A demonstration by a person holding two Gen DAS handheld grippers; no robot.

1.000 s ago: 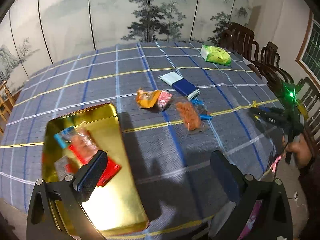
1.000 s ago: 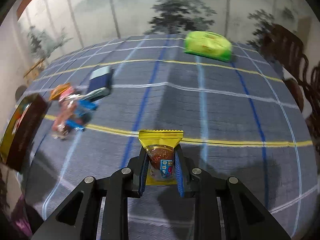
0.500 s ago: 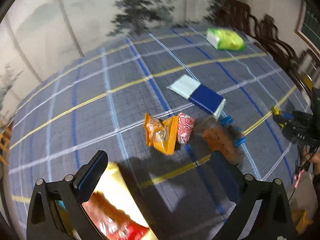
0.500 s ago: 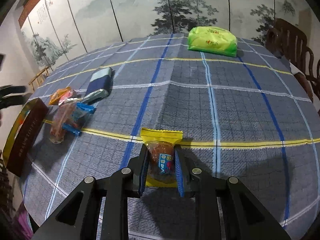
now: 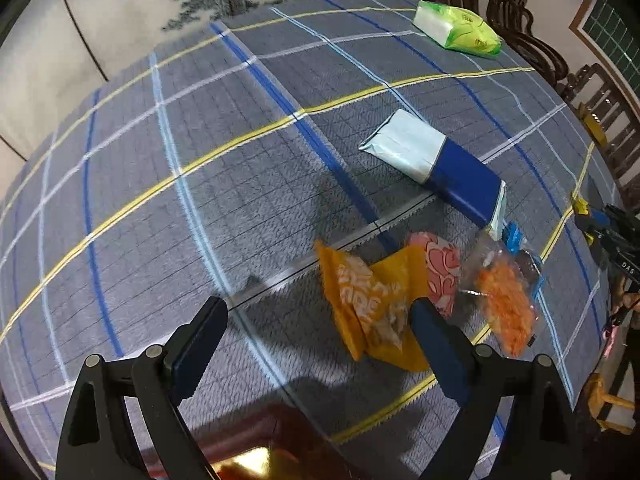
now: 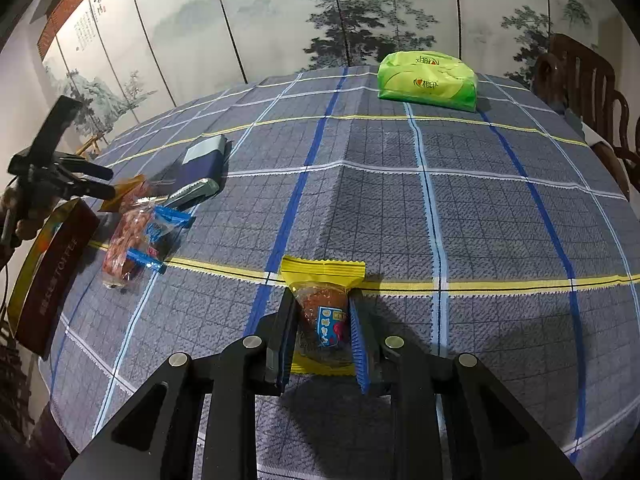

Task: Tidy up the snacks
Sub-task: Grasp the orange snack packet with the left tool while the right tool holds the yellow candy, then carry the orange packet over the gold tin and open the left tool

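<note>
Right gripper (image 6: 322,332) pinches a crinkly yellow-edged clear snack packet (image 6: 323,304) above the woven plaid tablecloth (image 6: 400,208); left gripper (image 5: 316,344) gapes wide beside a glossy orange foil pouch (image 5: 372,304)

Plaid-covered surface before a painted screen

The surface (image 6: 480,208) wears a grey-blue cloth crossed by blue, white and yellow lines. A green tissue pack (image 6: 427,80) lies near its far edge. Dark wooden chairs (image 5: 532,46) stand alongside; an ink-landscape folding screen (image 6: 320,12) stands behind.
</note>
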